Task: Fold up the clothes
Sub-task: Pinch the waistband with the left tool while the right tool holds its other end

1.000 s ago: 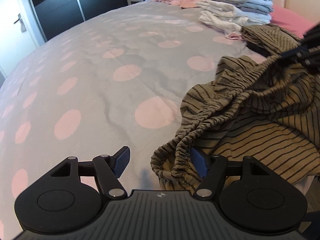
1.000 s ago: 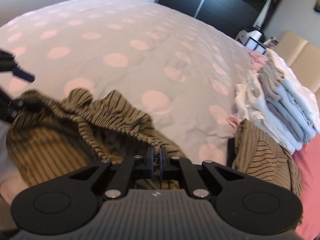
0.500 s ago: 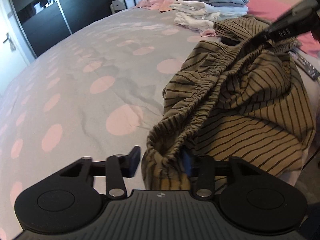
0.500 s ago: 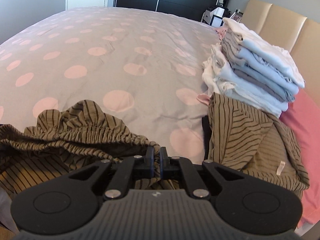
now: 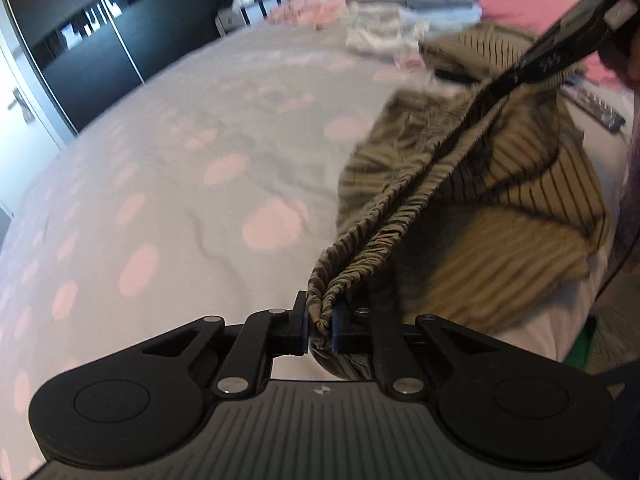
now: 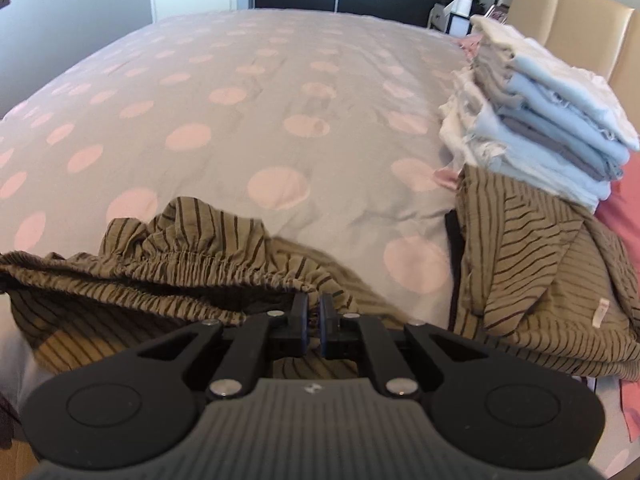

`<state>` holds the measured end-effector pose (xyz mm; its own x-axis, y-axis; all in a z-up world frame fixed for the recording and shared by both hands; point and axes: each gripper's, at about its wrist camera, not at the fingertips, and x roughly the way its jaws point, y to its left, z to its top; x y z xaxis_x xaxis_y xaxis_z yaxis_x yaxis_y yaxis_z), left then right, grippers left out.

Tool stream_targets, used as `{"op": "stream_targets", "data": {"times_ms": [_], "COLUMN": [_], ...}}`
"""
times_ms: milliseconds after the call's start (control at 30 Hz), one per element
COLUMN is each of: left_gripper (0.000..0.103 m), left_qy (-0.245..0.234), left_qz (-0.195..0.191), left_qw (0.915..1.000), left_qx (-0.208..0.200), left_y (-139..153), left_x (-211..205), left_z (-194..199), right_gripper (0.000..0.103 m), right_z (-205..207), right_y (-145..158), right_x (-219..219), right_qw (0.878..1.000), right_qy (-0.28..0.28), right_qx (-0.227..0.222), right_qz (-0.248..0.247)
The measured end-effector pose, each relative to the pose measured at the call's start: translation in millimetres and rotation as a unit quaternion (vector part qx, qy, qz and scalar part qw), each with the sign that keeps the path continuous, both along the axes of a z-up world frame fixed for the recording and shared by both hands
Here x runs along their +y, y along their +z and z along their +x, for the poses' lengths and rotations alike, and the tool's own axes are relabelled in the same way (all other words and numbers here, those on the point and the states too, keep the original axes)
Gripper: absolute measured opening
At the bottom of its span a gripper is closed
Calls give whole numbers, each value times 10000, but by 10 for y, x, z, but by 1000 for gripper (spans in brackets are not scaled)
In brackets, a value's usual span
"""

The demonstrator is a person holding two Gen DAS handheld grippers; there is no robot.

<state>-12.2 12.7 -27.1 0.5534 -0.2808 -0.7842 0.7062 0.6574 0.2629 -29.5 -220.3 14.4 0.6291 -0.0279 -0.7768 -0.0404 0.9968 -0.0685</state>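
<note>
Left gripper (image 5: 320, 326): its jaws were closing, with the gathered elastic waistband (image 5: 384, 216) bunched between the pads and already pinched there.
Right gripper (image 6: 314, 322): its jaws were drawn together on the other end of the same waistband; in the left wrist view it showed as a dark bar at the upper right, with the band stretched between the two grippers.
Striped garment (image 6: 132, 304): olive-brown with dark stripes, it lay at the near edge of the bed, its body sagging below the lifted waistband.
Bed cover (image 6: 248, 120): grey with pink dots, bare beyond the garment.
Second striped piece (image 6: 532, 276): it lay to the right of the garment, against the folded stack.
Folded stack (image 6: 544, 128): white, blue and grey clothes, piled near the headboard (image 6: 576, 16).
</note>
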Motion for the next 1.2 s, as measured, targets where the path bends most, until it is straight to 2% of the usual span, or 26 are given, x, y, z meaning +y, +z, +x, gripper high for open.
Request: {"op": "stream_targets", "data": {"times_ms": [67, 167, 300, 467, 533, 567, 600, 633, 800, 900, 1000, 1100, 1133, 1200], "left_gripper": [9, 17, 50, 53, 60, 62, 63, 64, 64, 62, 49, 28, 26, 21], "left_qy": [20, 64, 67, -172, -282, -319, -354, -388, -481, -363, -250, -246, -257, -279], "left_qz": [107, 148, 221, 322, 384, 410, 434, 459, 451, 290, 51, 5, -19, -63], "left_qw": [9999, 9999, 9995, 9983, 9970, 9965, 9959, 9953, 9955, 9976, 9993, 9993, 9993, 9992], "left_qx": [59, 19, -203, -448, -602, -658, -710, -762, -678, -506, -281, -267, -268, -276], "left_y": [-94, -117, -86, -63, -67, -73, -81, -88, -145, -173, -172, -158, -142, -113], "left_x": [-26, -26, -50, -142, -209, -240, -268, -297, -395, -401, -361, -339, -330, -319], "left_z": [-26, -49, -79, -131, -162, -165, -164, -164, -100, -17, 48, 54, 46, 32], "right_gripper": [7, 8, 12, 14, 18, 27, 31, 31, 32, 32, 33, 34, 35, 44], "right_z": [-40, -98, -138, -176, -192, -198, -204, -207, -230, -227, -227, -237, -249, -289], "right_y": [-58, -78, -38, -36, -27, -20, -15, -14, 0, -11, -5, 14, 33, 86], "right_x": [53, 87, 127, 194, 193, 190, 189, 186, 197, 208, 222, 245, 261, 306], "right_qw": [9998, 9990, 9975, 9947, 9944, 9943, 9941, 9939, 9930, 9924, 9916, 9901, 9891, 9860], "right_qy": [148, 311, 481, 656, 676, 682, 686, 691, 785, 842, 899, 978, 1029, 1177], "right_qx": [78, 68, -53, -121, -143, -156, -169, -178, -229, -224, -240, -260, -279, -364], "right_qz": [-135, -302, -522, -786, -794, -805, -825, -846, -851, -866, -899, -977, -1015, -1119]}}
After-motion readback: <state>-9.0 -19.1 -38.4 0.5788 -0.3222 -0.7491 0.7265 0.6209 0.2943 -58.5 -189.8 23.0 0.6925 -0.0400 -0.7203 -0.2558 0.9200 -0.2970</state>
